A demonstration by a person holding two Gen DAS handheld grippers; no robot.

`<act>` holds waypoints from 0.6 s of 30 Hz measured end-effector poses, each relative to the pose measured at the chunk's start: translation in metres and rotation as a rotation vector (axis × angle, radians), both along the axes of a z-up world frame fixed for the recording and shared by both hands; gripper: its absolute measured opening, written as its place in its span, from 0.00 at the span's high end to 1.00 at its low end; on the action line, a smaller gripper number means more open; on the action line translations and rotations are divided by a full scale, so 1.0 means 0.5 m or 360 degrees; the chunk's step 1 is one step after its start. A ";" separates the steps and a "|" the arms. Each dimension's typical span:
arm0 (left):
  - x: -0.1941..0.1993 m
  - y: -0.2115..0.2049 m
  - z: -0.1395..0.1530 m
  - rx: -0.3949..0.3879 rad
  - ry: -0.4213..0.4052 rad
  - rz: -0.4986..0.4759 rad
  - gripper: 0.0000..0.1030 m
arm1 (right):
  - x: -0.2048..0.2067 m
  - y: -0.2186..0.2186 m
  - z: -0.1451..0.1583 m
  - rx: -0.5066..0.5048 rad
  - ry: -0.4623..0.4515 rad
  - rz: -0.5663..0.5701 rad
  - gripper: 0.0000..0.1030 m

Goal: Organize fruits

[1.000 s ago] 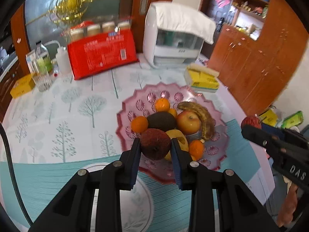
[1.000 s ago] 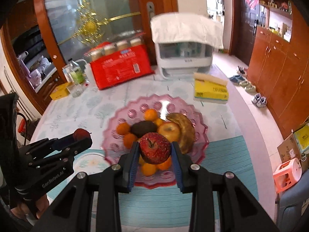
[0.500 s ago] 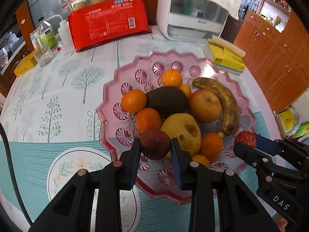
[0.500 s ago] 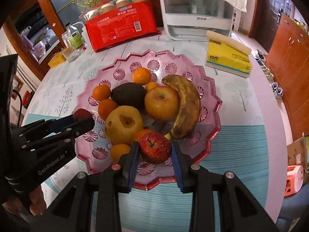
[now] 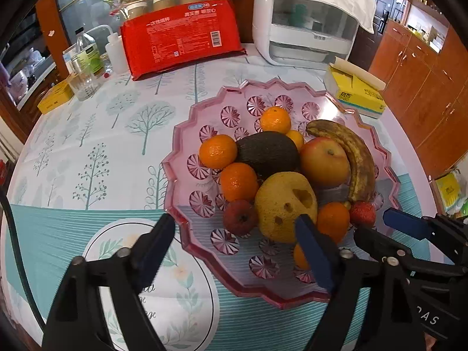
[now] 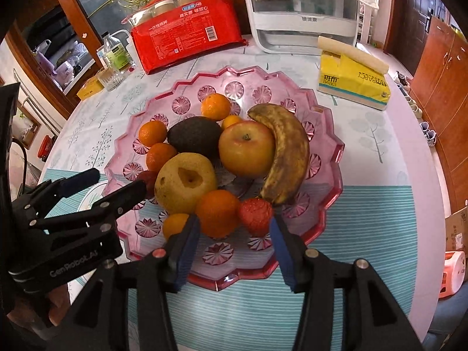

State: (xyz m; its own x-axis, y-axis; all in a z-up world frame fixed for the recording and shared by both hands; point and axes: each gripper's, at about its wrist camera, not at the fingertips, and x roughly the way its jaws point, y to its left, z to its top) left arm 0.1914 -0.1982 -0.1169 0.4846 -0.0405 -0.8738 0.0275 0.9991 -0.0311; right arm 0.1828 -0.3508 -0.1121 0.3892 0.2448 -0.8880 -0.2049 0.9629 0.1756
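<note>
A pink scalloped glass plate (image 5: 204, 108) (image 6: 327, 111) holds several oranges, an avocado (image 5: 267, 152), an apple (image 6: 247, 152), a brown banana (image 6: 288, 152) and a yellow pear (image 5: 285, 204). A small dark red fruit (image 5: 240, 218) lies on the plate's near left, just ahead of my open left gripper (image 5: 234, 242). A bright red fruit (image 6: 255, 215) lies on the plate's near edge below the banana tip, between the fingertips of my open right gripper (image 6: 234, 235). Each gripper shows in the other's view: right (image 5: 409, 228), left (image 6: 102, 184).
A red cup package (image 5: 181, 41), white appliance (image 5: 307, 23), yellow tissue box (image 6: 354, 82), bottles and a glass (image 5: 84, 82) stand at the table's back. A round printed mat (image 5: 163, 286) lies under my left gripper. The table edge runs close on the right.
Both grippers have opened and let go of their red fruits, which now rest on the plate's near side. Both have drawn back slightly.
</note>
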 end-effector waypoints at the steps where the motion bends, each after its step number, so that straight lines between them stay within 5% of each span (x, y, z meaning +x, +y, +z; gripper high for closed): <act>1: -0.003 0.002 0.001 -0.0002 0.0000 0.0007 0.16 | -0.001 0.001 0.000 0.0001 -0.0003 0.0002 0.51; 18: -0.068 0.069 0.039 -0.0048 -0.0030 0.0118 0.06 | -0.047 0.029 0.029 0.0014 -0.0100 -0.0050 0.51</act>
State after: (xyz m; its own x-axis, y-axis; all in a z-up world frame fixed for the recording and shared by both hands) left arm 0.1573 -0.1637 -0.0974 0.5038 -0.0301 -0.8633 -0.0454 0.9971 -0.0613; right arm 0.1591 -0.3363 -0.0978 0.4517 0.2393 -0.8595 -0.1854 0.9675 0.1719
